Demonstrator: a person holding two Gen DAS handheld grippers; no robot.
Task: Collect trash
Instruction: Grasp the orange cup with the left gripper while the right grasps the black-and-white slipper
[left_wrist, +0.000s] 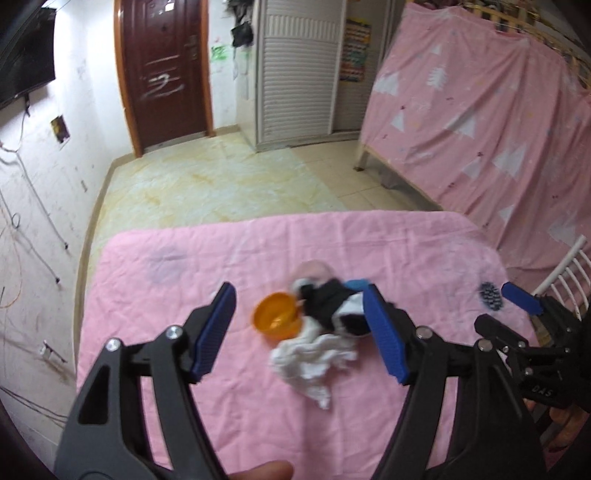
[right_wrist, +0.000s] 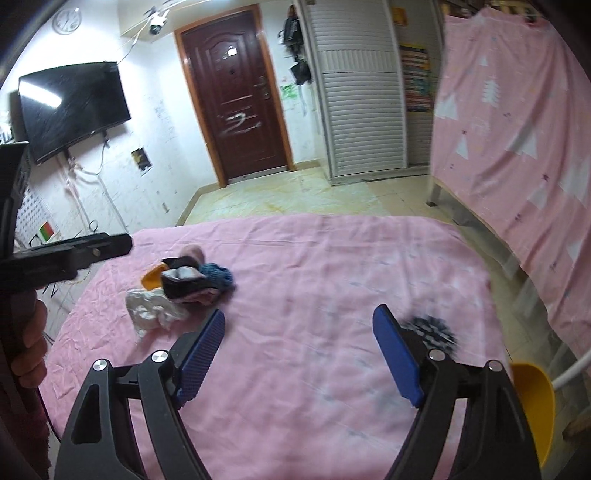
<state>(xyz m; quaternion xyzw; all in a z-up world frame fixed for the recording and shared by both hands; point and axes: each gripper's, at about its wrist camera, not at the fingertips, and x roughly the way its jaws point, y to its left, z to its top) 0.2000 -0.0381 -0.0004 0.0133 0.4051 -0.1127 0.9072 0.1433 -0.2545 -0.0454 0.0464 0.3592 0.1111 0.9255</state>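
Note:
A pile of trash lies on the pink-covered table (left_wrist: 221, 406): an orange plastic cup (left_wrist: 277, 315) on its side, a crumpled white tissue (left_wrist: 314, 363), and black-and-white and blue scraps (left_wrist: 332, 299). My left gripper (left_wrist: 299, 328) is open and empty, its blue pads on either side of the pile and just above it. In the right wrist view the same pile (right_wrist: 181, 291) lies to the left on the table (right_wrist: 314, 406). My right gripper (right_wrist: 299, 354) is open and empty over bare cloth. A black-and-white patterned scrap (right_wrist: 432, 334) lies beside its right finger.
A yellow bin's rim (right_wrist: 535, 402) shows at the table's right edge. A pink curtained bed frame (left_wrist: 480, 129) stands to the right, a white louvred cabinet (left_wrist: 299, 74) and a brown door (left_wrist: 166, 70) at the back. Tiled floor (left_wrist: 221, 184) lies beyond the table.

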